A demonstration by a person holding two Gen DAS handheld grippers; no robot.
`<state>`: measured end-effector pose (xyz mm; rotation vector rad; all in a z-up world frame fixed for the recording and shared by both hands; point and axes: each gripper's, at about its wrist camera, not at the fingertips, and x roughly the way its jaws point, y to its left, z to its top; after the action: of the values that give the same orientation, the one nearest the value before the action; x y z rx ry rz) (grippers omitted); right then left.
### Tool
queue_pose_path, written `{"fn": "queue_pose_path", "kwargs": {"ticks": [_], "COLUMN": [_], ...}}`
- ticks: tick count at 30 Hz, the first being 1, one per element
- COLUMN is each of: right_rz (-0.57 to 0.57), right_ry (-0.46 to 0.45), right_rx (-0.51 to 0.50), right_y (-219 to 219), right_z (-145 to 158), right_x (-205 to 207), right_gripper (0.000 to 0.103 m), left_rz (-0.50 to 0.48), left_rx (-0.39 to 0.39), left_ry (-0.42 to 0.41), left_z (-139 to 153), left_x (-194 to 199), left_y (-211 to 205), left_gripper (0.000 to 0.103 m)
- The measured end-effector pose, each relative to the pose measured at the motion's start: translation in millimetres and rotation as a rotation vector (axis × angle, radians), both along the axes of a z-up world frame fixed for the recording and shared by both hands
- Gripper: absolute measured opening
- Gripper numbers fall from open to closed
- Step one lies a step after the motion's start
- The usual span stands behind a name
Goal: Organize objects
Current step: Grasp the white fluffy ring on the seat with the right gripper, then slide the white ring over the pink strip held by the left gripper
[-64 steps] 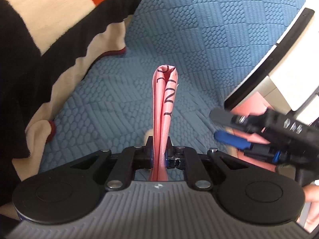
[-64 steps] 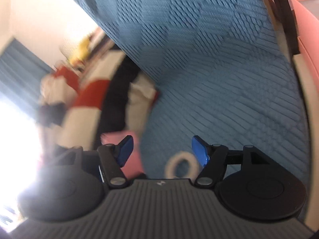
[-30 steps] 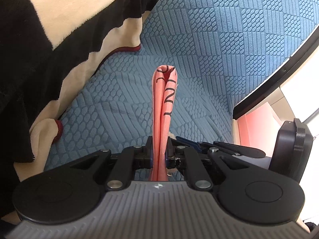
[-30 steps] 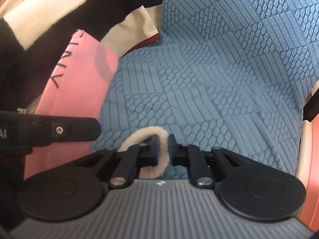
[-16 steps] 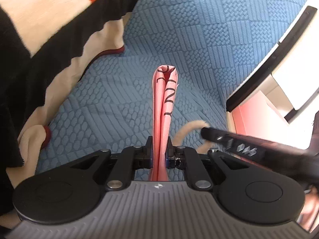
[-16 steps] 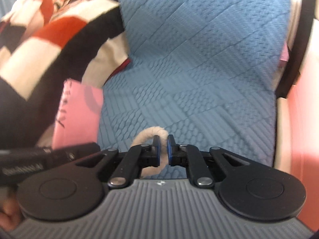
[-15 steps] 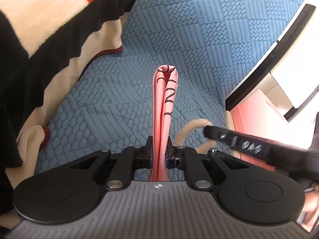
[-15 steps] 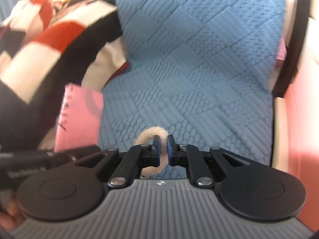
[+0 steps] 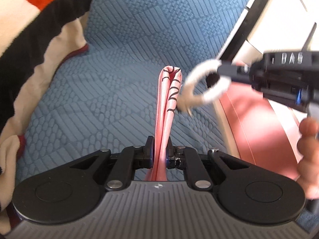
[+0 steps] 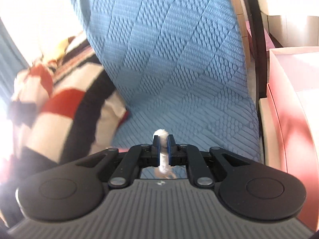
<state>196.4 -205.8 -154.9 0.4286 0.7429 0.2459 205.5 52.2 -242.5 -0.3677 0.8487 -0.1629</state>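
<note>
The left gripper (image 9: 160, 152) is closed tight on a pink bag (image 9: 169, 99), a thin flat pouch with black letters. It stands up in the centre of the left view, folded at its top. It looks light and limp, and I think it would bend over if held lower down, so a grip near an edge, with both layers caught together, seems the safe one. The surface looks smooth (perhaps a little slippery).

The right gripper (image 10: 163, 146) is also closed, on a white fluffy ring (image 10: 161, 134), probably a hair tie. In the left view this ring (image 9: 207, 79) hangs in the air at centre right, just beside the top of the bag; I cannot tell if they touch. It looks soft, very light and stretchy, so it should not break, but a thin band can slide out of the pads. Holding it across the band, as now, seems right.

Below both lies the blue cover (image 9: 123, 69). A striped blanket (image 9: 33, 25) fills the upper left, and a pink box (image 10: 289, 99) is at the right edge of the right view.
</note>
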Motion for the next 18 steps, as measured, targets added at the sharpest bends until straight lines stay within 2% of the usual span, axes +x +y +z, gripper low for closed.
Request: {"fn": "queue_pose_path", "kwargs": {"ticks": [5, 12, 16, 18], "right_rz": [0.005, 0.028, 0.076, 0.098], "right_ry": [-0.037, -0.072, -0.063, -0.022], "right_rx": [0.069, 0.217, 0.318, 0.306], "right_y": [-5.4, -5.5, 6.1, 14.0], "right_z": [9.5, 16.1, 13.6, 10.5], "right_x": [0.1, 8.8, 13.9, 17.0], "right_gripper": [0.010, 0.010, 0.010, 0.010], "left_rz": [-0.036, -0.073, -0.098, -0.097], "left_rx": [0.044, 0.046, 0.065, 0.076], "left_ry": [0.003, 0.031, 0.033, 0.029], "left_z": [-2.9, -10.4, -13.5, -13.8], "left_x": [-0.1, 2.6, 1.3, 0.9], "left_y": [-10.5, -18.4, -25.4, -26.1], "left_gripper": [0.012, 0.012, 0.012, 0.012]}}
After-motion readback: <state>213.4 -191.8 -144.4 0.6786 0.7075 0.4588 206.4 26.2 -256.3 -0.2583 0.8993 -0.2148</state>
